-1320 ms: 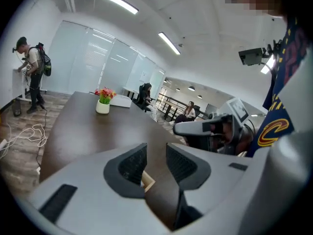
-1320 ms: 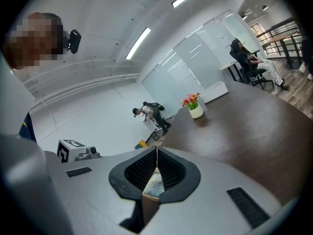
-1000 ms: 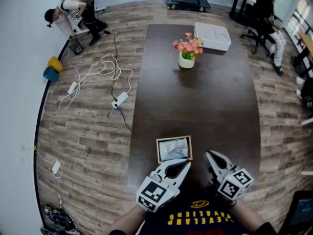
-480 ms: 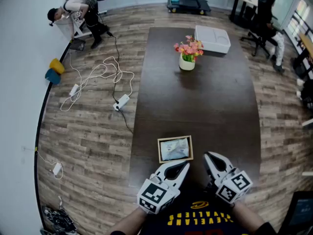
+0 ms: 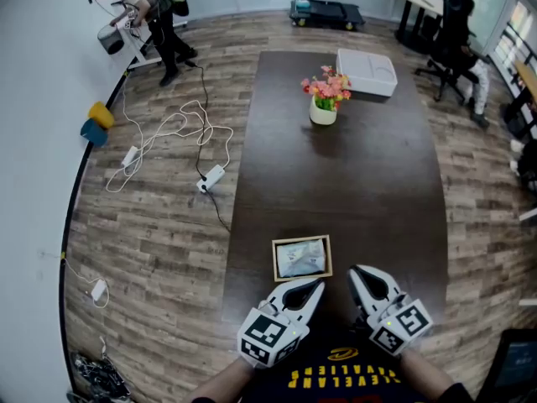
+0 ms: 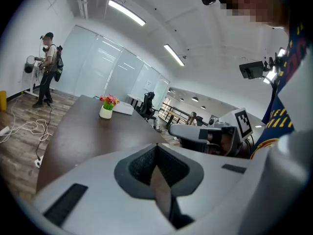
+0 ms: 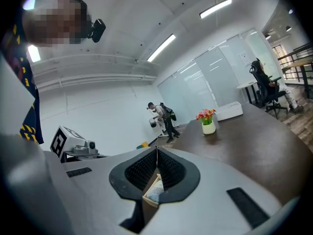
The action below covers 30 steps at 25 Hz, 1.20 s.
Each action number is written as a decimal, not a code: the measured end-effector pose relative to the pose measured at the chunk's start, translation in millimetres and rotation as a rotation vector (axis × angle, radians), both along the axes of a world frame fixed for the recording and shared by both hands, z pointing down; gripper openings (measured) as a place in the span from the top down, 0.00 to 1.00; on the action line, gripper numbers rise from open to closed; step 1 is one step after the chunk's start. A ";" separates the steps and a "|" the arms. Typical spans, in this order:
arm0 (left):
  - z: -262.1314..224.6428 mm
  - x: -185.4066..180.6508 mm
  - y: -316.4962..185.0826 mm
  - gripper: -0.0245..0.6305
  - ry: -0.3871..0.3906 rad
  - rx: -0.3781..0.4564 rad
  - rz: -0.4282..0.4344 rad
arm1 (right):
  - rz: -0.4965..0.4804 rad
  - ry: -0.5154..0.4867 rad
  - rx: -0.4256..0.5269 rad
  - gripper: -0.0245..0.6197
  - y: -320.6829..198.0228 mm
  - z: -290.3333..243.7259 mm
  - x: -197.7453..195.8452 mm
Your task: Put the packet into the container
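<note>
The packet lies inside the container, a small wooden tray near the front edge of the table. The left gripper and the right gripper sit just behind it, each with its jaws pressed together on nothing. The job looks done, so the best move is to lift both tips away without bumping the container. The table is dark and smooth, with 1 flower pot and 1 white box far down it. Loose cables lie on the wood floor.

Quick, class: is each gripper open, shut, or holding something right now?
Left gripper: shut, holding nothing.
Right gripper: shut, holding nothing.
</note>
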State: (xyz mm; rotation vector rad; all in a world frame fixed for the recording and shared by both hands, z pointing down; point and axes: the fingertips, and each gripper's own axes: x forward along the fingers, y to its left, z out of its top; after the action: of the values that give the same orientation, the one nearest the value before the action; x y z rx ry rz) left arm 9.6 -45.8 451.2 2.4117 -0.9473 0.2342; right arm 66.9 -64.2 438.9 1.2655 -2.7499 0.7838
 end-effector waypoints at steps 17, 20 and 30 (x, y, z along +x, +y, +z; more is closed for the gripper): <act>11.5 -0.8 1.4 0.96 0.005 -0.047 -0.011 | -0.015 -0.029 0.012 0.95 -2.4 -2.9 -0.3; 9.3 -1.5 -1.2 0.96 0.000 -0.042 -0.012 | -0.017 -0.026 0.012 0.95 -3.3 -4.0 -0.6; 10.7 -0.1 1.6 0.96 0.009 -0.052 -0.001 | -0.019 -0.029 0.014 0.95 -4.8 -6.1 0.3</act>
State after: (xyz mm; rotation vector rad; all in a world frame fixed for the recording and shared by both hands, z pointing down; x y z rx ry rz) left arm 9.5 -44.2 462.0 2.3631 -0.9279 0.2441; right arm 67.1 -69.0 432.8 1.2379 -2.7911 0.7887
